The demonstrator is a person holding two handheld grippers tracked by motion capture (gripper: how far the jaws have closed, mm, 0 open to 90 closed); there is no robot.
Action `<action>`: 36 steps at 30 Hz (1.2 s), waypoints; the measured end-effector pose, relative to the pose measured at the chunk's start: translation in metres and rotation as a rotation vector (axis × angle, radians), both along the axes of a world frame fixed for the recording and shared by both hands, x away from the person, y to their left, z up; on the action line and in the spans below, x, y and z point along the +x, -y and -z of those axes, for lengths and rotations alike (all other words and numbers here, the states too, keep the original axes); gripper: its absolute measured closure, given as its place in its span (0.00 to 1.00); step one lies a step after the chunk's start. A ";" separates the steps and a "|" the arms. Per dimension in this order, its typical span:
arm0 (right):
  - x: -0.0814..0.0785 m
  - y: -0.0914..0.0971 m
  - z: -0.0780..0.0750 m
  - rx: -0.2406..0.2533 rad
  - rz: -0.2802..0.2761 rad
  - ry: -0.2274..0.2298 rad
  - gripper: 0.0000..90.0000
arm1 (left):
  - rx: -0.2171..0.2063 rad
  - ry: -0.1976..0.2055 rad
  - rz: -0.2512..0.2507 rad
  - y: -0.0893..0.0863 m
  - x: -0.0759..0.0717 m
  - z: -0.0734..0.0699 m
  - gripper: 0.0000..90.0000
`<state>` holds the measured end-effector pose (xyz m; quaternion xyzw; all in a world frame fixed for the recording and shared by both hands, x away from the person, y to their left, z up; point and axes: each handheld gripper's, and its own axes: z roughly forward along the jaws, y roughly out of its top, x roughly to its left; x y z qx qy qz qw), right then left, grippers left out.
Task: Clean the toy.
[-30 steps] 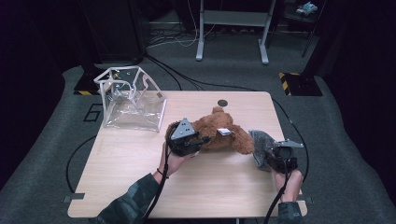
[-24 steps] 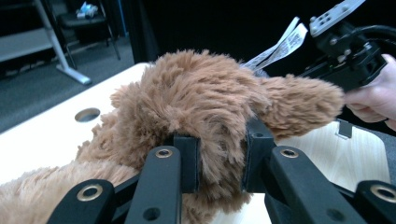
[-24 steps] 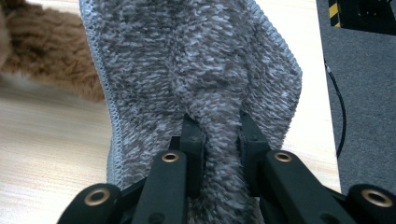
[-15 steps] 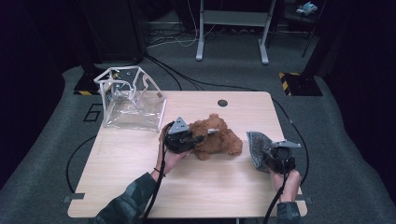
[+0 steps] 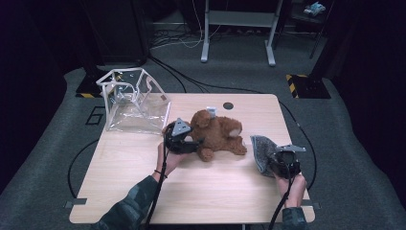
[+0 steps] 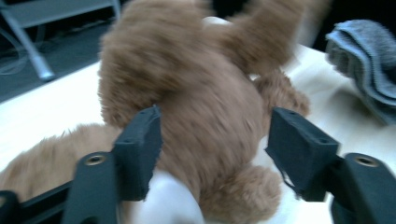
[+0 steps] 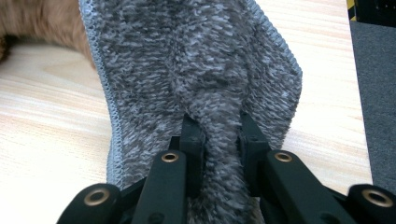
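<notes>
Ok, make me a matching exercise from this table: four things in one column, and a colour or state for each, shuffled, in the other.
Things:
1. teddy bear
2. cloth
3. bag
4. left tool

States:
A. clear, at the table's far left
B. pinched in the right tool
C. jaws apart, either side of brown fur
D. brown, lying mid-table

Pairs: 1-D, 2-B, 3-A, 4-C

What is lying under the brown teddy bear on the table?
The teddy bear lies directly on the wooden table. A white tag shows at its far side. Anything beneath its body is covered.
</notes>
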<state>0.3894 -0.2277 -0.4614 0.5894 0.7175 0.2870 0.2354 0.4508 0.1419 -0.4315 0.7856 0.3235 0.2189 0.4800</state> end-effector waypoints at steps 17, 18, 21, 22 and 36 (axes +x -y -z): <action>0.002 -0.004 0.002 0.002 -0.012 0.001 0.85 | 0.136 0.020 -0.311 -0.015 0.018 0.023 0.23; 0.002 -0.004 0.001 0.003 -0.008 0.000 0.85 | 0.144 0.013 -0.311 -0.016 0.020 0.024 0.23; 0.001 -0.004 0.000 0.007 -0.009 0.000 0.85 | 0.133 0.000 -0.327 -0.017 0.026 0.029 0.26; 0.001 -0.004 0.000 0.007 -0.009 0.000 0.85 | 0.124 0.000 -0.330 -0.017 0.027 0.031 0.28; 0.001 -0.008 -0.009 0.014 -0.023 0.027 0.85 | -0.016 -0.042 -0.170 -0.035 0.029 0.039 0.60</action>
